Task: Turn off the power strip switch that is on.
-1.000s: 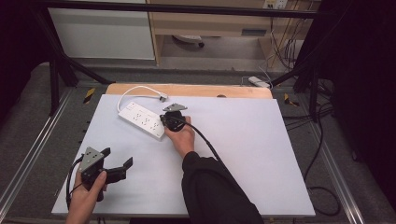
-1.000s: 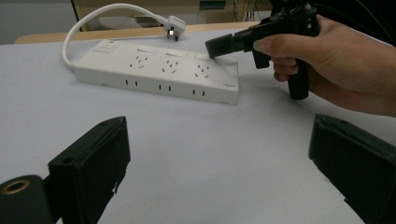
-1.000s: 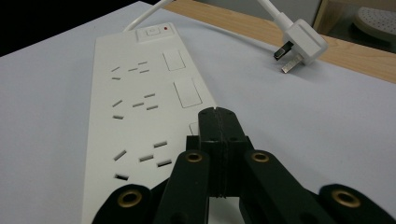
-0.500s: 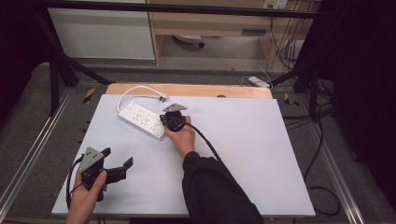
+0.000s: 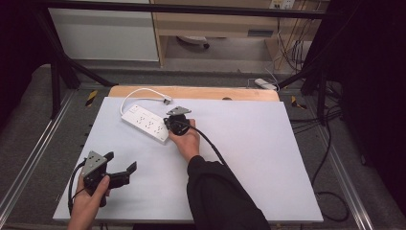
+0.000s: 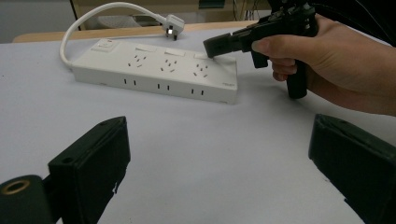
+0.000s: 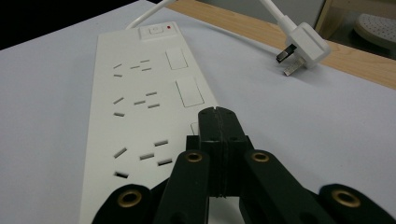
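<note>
Right gripper (image 5: 168,125) is seen with jaws pressed together, nothing between them, tip set on the near-end rocker switch (image 7: 194,128) of the white power strip (image 5: 145,124); contact is read from the left gripper view, where the closed tip (image 6: 219,45) meets the strip's top by the last socket group. The strip is laid diagonally near the far-left corner of the white table (image 5: 268,158), just short of the far wooden edge, with its cord (image 5: 139,92) looped back and the plug (image 7: 303,46) lying loose, unplugged, at that far edge. 3 switches are counted beside 3 socket groups, plus 1 master button with a red dot at the far end. Left gripper (image 5: 119,168) is held with jaws wide apart near the near-left corner, well apart from the strip, holding nothing. Risks are judged: the strip is not braced, so a slanted push could slide or pivot it toward the far edge; the tip could slip off the narrow switch onto the socket face, or the switch could be only half-thrown if pressed off-centre.
</note>
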{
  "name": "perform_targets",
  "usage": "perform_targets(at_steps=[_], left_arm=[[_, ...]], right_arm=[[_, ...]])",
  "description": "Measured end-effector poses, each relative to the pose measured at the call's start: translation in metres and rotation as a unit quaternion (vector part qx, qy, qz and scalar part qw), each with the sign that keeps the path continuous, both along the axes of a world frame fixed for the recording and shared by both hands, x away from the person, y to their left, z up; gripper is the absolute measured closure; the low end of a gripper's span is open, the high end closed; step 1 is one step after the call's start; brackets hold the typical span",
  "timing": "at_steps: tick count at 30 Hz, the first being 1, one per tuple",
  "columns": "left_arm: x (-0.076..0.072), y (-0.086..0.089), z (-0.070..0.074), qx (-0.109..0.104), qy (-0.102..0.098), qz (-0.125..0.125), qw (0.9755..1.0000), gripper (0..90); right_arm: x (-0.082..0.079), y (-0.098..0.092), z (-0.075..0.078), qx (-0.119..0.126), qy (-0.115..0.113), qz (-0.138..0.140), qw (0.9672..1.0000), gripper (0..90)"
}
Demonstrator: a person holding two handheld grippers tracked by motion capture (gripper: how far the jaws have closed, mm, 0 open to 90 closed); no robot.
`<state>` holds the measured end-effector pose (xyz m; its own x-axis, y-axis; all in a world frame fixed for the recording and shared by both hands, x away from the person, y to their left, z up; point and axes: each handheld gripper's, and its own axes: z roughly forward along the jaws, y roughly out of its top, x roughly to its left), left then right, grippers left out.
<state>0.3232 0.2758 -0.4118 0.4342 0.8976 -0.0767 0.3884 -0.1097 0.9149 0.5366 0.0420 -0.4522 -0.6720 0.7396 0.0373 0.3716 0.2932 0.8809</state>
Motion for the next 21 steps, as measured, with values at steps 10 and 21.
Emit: perform_targets(at_steps=[10, 21], left_arm=[[-0.0001, -0.0003, 0.0000, 0.001, 0.001, -0.001, 1.0000, 5.4], [-0.0002, -0.0004, -0.0002, 0.003, 0.001, -0.002, 1.0000, 5.4]], right_arm=[[-0.0004, 0.0003, -0.0005, -0.005, -0.007, 0.003, 1.0000, 90.0], [-0.0011, 0.0007, -0.0013, -0.006, -0.014, 0.004, 0.9999, 90.0]])
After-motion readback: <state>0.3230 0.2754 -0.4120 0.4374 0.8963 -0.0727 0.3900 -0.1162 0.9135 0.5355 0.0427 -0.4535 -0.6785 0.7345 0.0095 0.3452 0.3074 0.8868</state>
